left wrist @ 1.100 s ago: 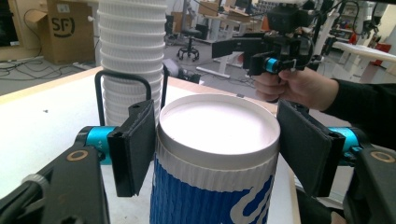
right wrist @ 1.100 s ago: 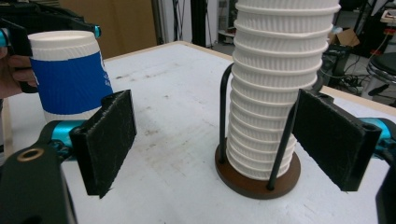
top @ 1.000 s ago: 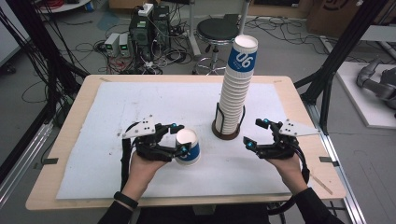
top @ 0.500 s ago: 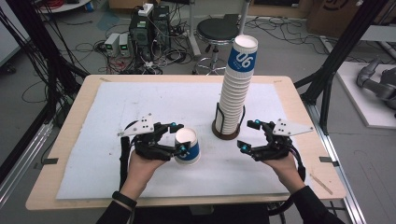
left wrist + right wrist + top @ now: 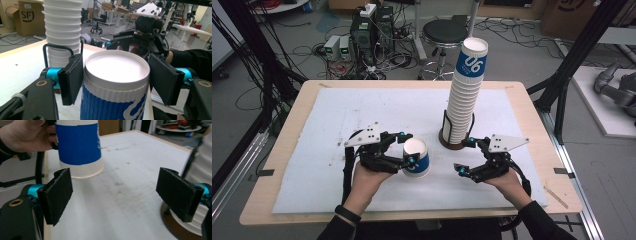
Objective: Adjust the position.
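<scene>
Clamping blue-banded paper cup (image 5: 416, 159) between left gripper (image 5: 406, 147) pads at lower centre of high view, on white mat (image 5: 337, 115); right gripper (image 5: 464, 156) jaws spread wide, empty, right of cup.

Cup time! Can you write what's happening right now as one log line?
left tool: shut on cup | cup: upside down on table | right tool: open, empty | stack: upright in holder

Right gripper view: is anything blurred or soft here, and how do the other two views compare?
Right gripper view: the blue-and-white cup is slightly soft, the cup stack at the right edge is a blur, the black pads are sharper. Left gripper view: cup rim crisp, background room mildly soft. High view: even overhead light, weak shadows on the white mat, overall low detail.
</scene>
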